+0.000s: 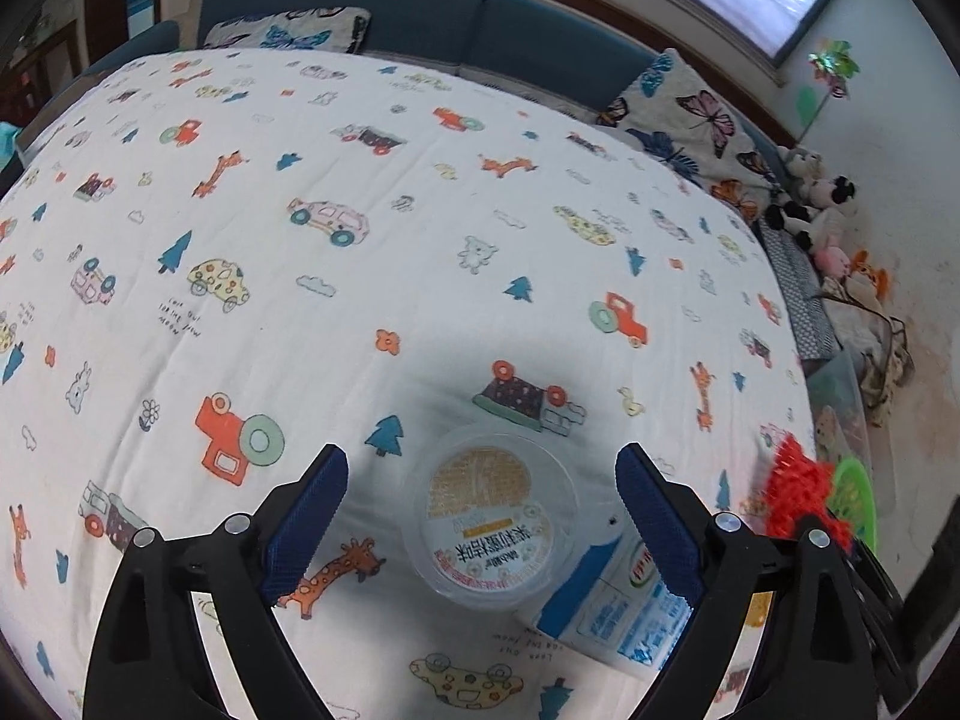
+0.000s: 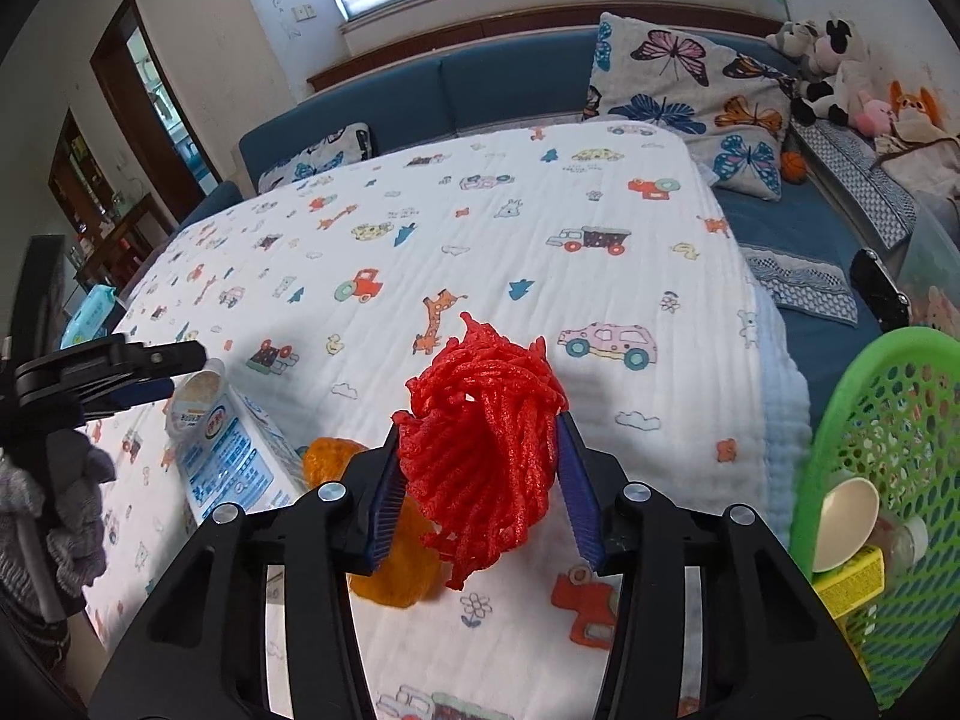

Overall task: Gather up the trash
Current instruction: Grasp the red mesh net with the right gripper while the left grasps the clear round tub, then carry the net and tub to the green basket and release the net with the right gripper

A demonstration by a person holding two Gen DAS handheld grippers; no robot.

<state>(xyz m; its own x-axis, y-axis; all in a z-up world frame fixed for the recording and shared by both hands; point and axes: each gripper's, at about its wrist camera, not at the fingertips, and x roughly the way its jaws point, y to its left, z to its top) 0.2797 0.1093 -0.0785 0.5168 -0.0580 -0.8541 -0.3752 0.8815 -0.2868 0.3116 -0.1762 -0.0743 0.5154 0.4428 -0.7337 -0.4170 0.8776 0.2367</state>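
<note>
Gripping red foam netting [image 2: 480, 456], right tongs [image 2: 480, 492] hover beside green basket [image 2: 864, 420].

We see a bed covered by a white quilt [image 2: 492, 276] printed with cars, giraffes and trees. On it lie a clear plastic cup [image 1: 489, 519], a blue-and-white milk carton [image 1: 612, 606] touching the cup, and an orange foam net [image 2: 390, 552] just beside the carton.
</note>
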